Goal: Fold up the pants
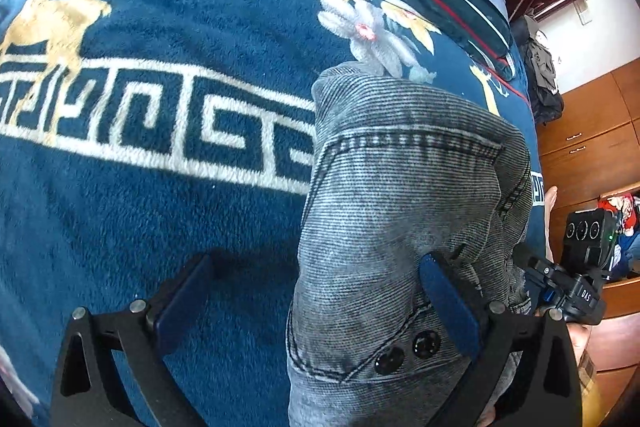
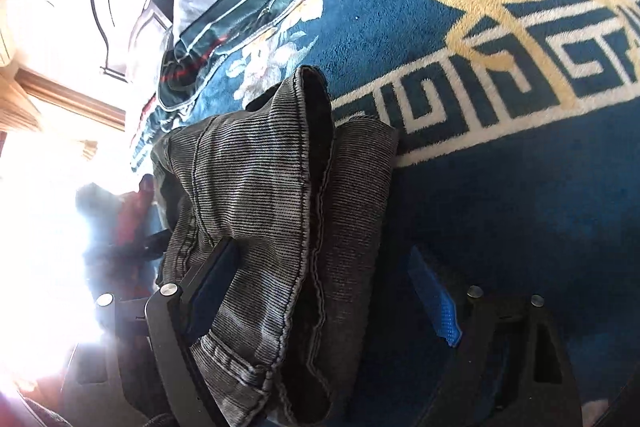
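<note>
Grey corduroy pants lie bunched on the blue deer-print blanket, lower right of frame. Left gripper and right gripper both gape, released.

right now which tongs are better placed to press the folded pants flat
Probably the left tongs: open, right pad already on the folded gray pants near the buttons. The right tongs, also open, sit at the looser hem edge, one pad over the blue blanket.

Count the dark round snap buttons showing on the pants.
2. Both sit side by side near the pocket seam: one snap button, the other. Folded cloth may hide more.
</note>
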`<state>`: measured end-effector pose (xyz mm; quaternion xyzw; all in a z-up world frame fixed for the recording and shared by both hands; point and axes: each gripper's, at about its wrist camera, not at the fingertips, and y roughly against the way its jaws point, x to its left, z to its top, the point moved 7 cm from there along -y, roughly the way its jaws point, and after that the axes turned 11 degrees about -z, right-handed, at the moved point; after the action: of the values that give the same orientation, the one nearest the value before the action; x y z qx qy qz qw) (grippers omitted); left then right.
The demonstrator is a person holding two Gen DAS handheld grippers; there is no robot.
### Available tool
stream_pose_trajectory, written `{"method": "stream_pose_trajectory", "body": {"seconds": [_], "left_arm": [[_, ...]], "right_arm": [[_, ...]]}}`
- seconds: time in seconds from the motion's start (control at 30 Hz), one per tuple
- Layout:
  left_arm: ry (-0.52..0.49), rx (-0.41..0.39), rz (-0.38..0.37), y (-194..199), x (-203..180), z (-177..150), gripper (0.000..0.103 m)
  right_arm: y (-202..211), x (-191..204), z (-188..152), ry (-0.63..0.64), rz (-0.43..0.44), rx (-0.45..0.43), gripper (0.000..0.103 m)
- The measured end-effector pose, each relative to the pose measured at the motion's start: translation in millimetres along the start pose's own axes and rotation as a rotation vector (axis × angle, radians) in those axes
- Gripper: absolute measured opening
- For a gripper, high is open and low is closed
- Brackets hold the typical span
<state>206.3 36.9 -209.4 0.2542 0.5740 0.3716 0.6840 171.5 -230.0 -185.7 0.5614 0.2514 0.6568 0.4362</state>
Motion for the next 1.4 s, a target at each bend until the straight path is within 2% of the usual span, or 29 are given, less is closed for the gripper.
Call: {"method": "stream_pose_trajectory", "body": {"seconds": [0.03, 0.07, 0.1, 0.23, 0.27, 0.33, 0.37, 0.5, 0.6, 0.77, 1.07, 1.2, 1.4], "left_arm": [[-0.011, 0.0, 0.005, -1, 0, 0, 0.103], [-0.019, 0.0, 0.012, -2, -1, 0, 0.103], [-0.02, 0.0, 0.018, -4, -1, 0, 0.103], [-0.026, -0.012, 0.033, -5, -1, 1, 0.103], [-0.035, -0.017, 0.032, -5, -2, 1, 0.099], [-0.059, -0.023, 0.002, -3, -8, 0, 0.075], [-0.063, -0.016, -0.041, -3, -15, -1, 0.056], [-0.11, -0.048, -0.005, 5, -29, -3, 0.043], [-0.093, -0.079, -0.028, 16, -33, -2, 0.036], [-0.124, -0.123, -0.023, 35, -48, 4, 0.034], [-0.17, -0.192, -0.021, 68, -77, 40, 0.034], [-0.178, -0.203, -0.002, 71, -80, 59, 0.034], [-0.16, -0.196, 0.025, 52, -70, 91, 0.034]], "right_arm": [[-1, 2, -1, 0.015, 0.003, 0.001, 0.075], [-4, 5, -2, 0.025, 0.014, 0.012, 0.059], [-8, 7, -3, 0.023, 0.022, 0.025, 0.048], [-11, 13, -4, 0.03, -0.005, -0.007, 0.038], [-9, 15, -4, 0.031, -0.008, -0.017, 0.035], [-4, 20, -4, 0.043, -0.025, -0.038, 0.03], [-2, 22, -3, 0.045, -0.027, -0.046, 0.027], [8, 33, 0, 0.055, -0.038, -0.082, 0.021], [18, 43, 2, 0.072, -0.035, -0.106, 0.019], [36, 58, 11, 0.094, -0.023, -0.15, 0.019], [63, 80, 48, 0.135, -0.026, -0.219, 0.019], [61, 85, 65, 0.149, -0.039, -0.229, 0.019], [38, 81, 93, 0.151, -0.084, -0.216, 0.019]]}}
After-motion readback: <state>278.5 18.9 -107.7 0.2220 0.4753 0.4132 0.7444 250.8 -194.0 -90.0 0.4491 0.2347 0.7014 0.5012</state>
